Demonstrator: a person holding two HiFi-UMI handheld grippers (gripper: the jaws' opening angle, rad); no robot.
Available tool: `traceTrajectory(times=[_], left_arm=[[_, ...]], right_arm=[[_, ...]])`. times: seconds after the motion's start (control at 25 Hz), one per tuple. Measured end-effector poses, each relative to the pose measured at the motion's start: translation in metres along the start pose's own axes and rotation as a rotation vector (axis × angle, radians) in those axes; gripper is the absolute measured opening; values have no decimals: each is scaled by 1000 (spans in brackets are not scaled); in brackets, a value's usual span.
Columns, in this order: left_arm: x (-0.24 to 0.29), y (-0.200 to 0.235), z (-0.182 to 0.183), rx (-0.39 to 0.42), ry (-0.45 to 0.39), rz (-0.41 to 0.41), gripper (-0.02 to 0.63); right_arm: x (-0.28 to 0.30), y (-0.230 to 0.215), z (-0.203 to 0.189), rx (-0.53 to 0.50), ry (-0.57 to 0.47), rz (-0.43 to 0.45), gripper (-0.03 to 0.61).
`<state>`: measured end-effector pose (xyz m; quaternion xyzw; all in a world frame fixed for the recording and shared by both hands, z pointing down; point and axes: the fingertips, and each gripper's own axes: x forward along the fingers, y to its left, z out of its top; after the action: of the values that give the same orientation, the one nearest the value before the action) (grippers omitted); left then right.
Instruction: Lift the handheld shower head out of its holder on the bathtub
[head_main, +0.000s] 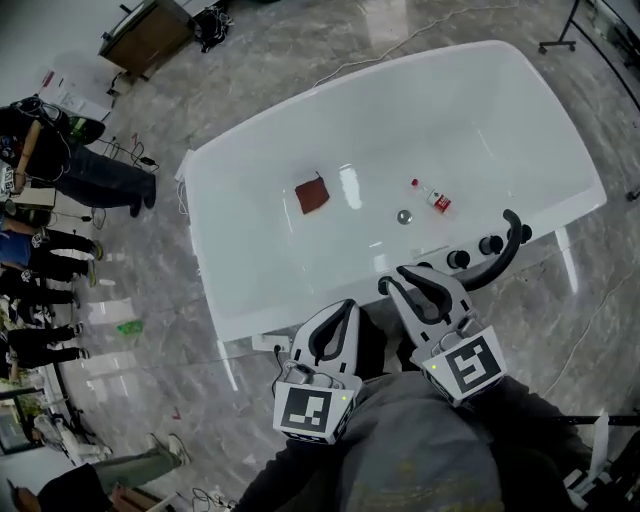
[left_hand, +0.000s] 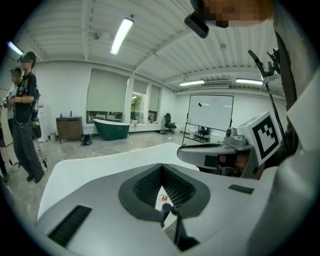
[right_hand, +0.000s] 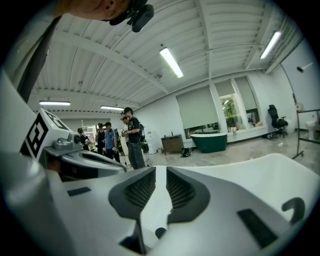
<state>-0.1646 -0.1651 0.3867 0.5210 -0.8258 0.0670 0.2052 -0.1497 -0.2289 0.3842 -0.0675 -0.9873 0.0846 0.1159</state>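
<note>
The black handheld shower head (head_main: 505, 257) stands curved in its holder on the white bathtub's (head_main: 250, 270) near right rim, beside two black knobs (head_main: 473, 252). It shows as a black hook (right_hand: 294, 208) at the right of the right gripper view. My right gripper (head_main: 396, 279) hovers over the near rim, left of the knobs and apart from the shower head. Its jaws stand open by a narrow gap (right_hand: 160, 175) with nothing between them. My left gripper (head_main: 347, 305) is beside it on the left, its tips (left_hand: 161, 168) meeting and holding nothing.
Inside the tub lie a dark red cloth (head_main: 312, 194), a small bottle (head_main: 433, 196) and the drain (head_main: 404, 216). Several people (head_main: 60, 170) stand at the left of the room. A wooden cabinet (head_main: 147, 35) and floor cables are at the back.
</note>
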Motion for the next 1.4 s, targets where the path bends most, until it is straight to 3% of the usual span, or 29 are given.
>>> traceTrajectory(times=[0.2, 0.64, 1.4], left_arm=[[1, 15, -3, -41, -16, 4, 2], [0, 44, -15, -73, -7, 41, 2], [36, 69, -124, -87, -42, 55, 2]], right_arm=[[17, 20, 6, -98, 8, 49, 58], [40, 30, -6, -103, 24, 72, 58], [70, 19, -133, -182, 14, 56, 196]])
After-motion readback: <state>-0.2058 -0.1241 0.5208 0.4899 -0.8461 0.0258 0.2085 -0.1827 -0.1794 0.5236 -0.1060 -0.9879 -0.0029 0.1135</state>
